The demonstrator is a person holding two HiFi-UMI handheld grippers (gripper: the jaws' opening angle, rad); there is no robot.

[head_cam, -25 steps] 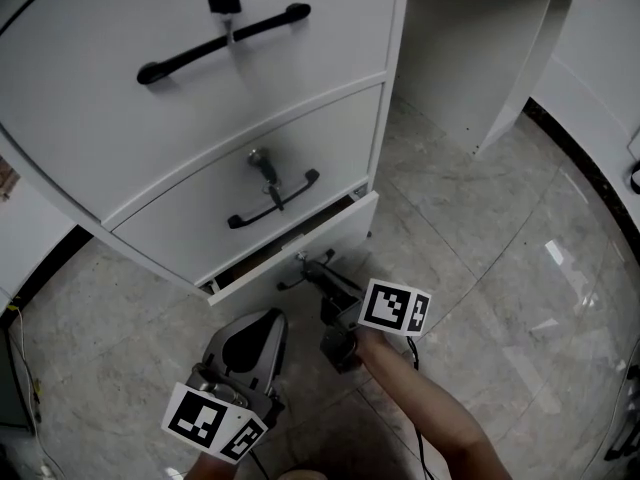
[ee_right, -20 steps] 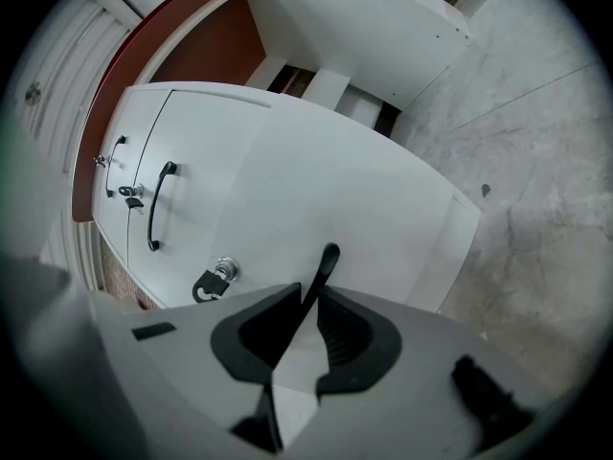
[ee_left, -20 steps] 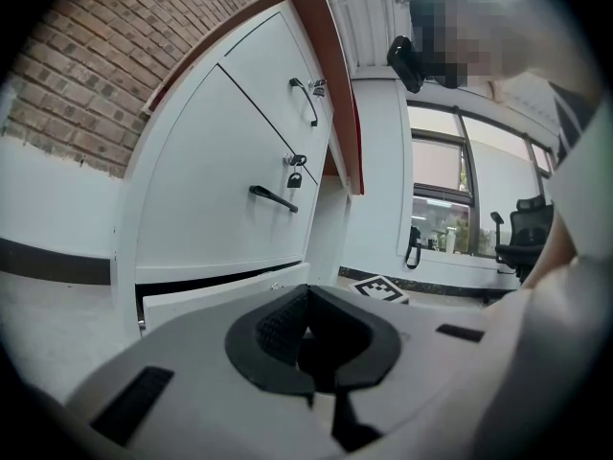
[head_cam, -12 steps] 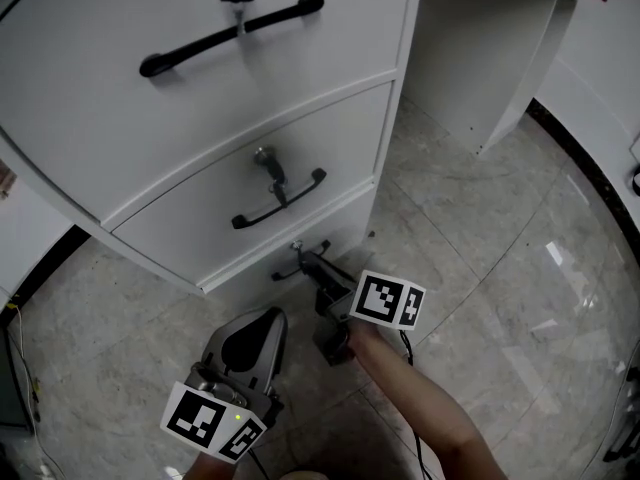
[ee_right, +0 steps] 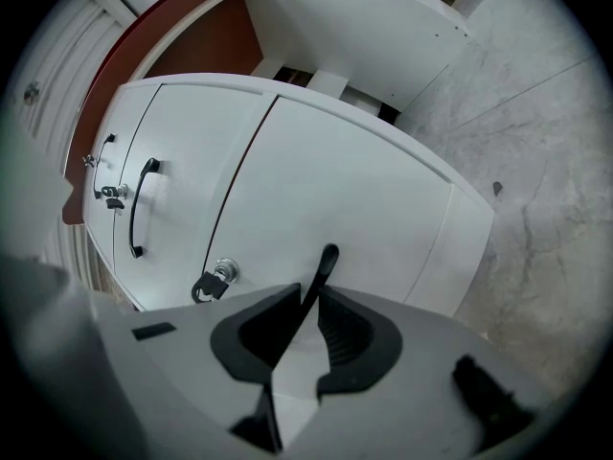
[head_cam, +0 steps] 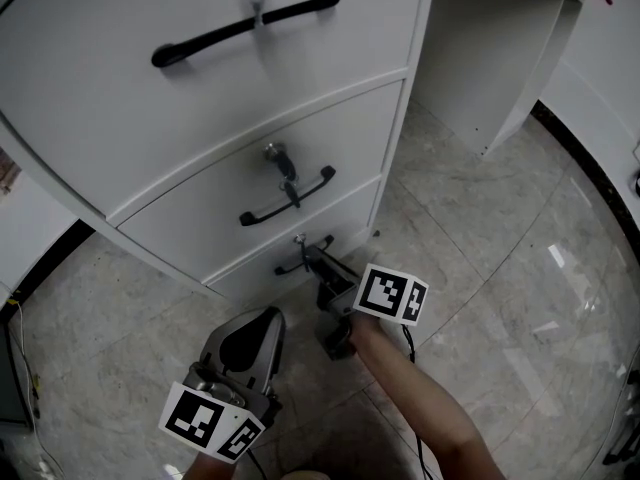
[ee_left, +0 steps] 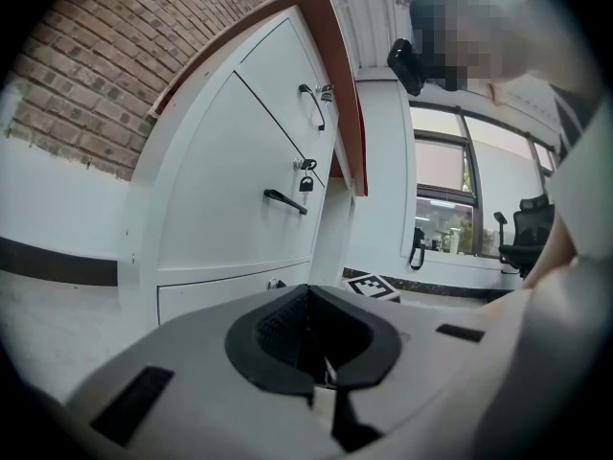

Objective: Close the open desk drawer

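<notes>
The white cabinet's bottom drawer (head_cam: 345, 230) sits flush with the fronts above it. My right gripper (head_cam: 316, 265) reaches level to its black handle (head_cam: 292, 267), with the jaws shut on it. In the right gripper view the handle (ee_right: 323, 271) runs between the pads of that gripper (ee_right: 305, 314), against the drawer front (ee_right: 374, 199). My left gripper (head_cam: 268, 318) hovers low over the floor to the left, short of the cabinet, shut and holding nothing. In its own view the left gripper (ee_left: 308, 338) faces the cabinet (ee_left: 230, 190).
The middle drawer carries a black handle (head_cam: 288, 199) and a key in its lock; the top drawer has a long handle (head_cam: 245, 28). The desk's open leg space (head_cam: 480, 58) lies to the right. Marble floor (head_cam: 520, 298) spreads around. A cable (head_cam: 20, 368) trails at the left.
The bottom drawer stood ajar with a dark gap one second ago; it has slid in flush. My right gripper moved toward the cabinet with the handle. The left gripper stayed put.
</notes>
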